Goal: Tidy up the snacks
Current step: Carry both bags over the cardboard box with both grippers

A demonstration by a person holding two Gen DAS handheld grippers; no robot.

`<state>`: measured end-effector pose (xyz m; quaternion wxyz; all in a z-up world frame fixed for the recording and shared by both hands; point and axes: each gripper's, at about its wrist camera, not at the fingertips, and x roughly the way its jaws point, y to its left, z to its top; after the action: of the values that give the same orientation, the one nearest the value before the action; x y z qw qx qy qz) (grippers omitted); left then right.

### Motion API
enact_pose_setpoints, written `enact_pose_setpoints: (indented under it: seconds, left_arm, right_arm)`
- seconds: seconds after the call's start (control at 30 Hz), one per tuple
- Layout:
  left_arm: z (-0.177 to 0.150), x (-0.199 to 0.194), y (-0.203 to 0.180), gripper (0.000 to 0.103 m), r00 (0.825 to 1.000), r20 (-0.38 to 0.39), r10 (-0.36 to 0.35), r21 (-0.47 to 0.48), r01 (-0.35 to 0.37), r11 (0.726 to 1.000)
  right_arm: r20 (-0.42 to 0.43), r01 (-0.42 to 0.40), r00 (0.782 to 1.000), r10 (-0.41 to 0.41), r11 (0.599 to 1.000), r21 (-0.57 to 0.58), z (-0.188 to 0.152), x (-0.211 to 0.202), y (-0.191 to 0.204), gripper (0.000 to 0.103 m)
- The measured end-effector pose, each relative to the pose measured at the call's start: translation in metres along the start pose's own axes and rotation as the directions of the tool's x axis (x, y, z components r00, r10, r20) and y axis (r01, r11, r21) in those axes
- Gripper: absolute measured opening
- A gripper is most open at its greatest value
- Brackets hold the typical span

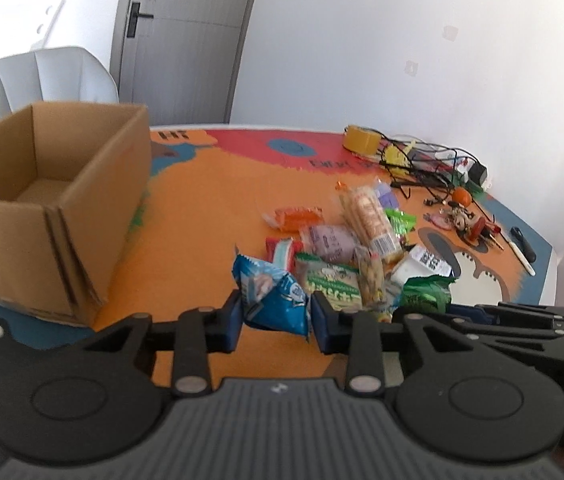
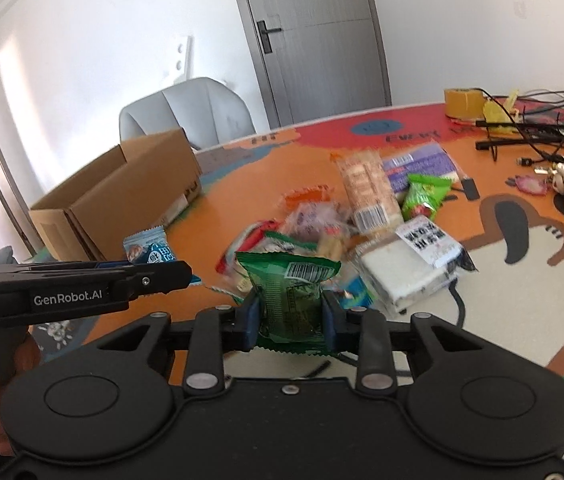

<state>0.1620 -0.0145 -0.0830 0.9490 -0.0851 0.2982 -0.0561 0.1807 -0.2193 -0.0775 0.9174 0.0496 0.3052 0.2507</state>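
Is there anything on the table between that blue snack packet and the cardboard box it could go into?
Nothing visible blocks it. The left gripper has its jaws on the blue snack packet, and only bare orange tabletop lies between it and the open cardboard box. The snack pile sits on the far side, away from the box.

left gripper (image 1: 276,322): black linkage arms, blue pads, silver pivot pins, ribbed grey housing | right gripper (image 2: 290,316): matte black body, blue pads, round caps, silver screws | side marking: white "GenRobot.AI" lettering
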Motion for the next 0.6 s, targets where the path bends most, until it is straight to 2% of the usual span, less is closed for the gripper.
enact_pose_setpoints:
  seconds: [0.6]
  left_arm:
    - [0.032,-0.062,0.027,0.034,0.997,0.067,0.036,0.015,-0.037,0.999]
  right_arm:
    - [0.045,-0.093,0.995,0.094,0.995,-0.02,0.039,0.003,0.046,0.032]
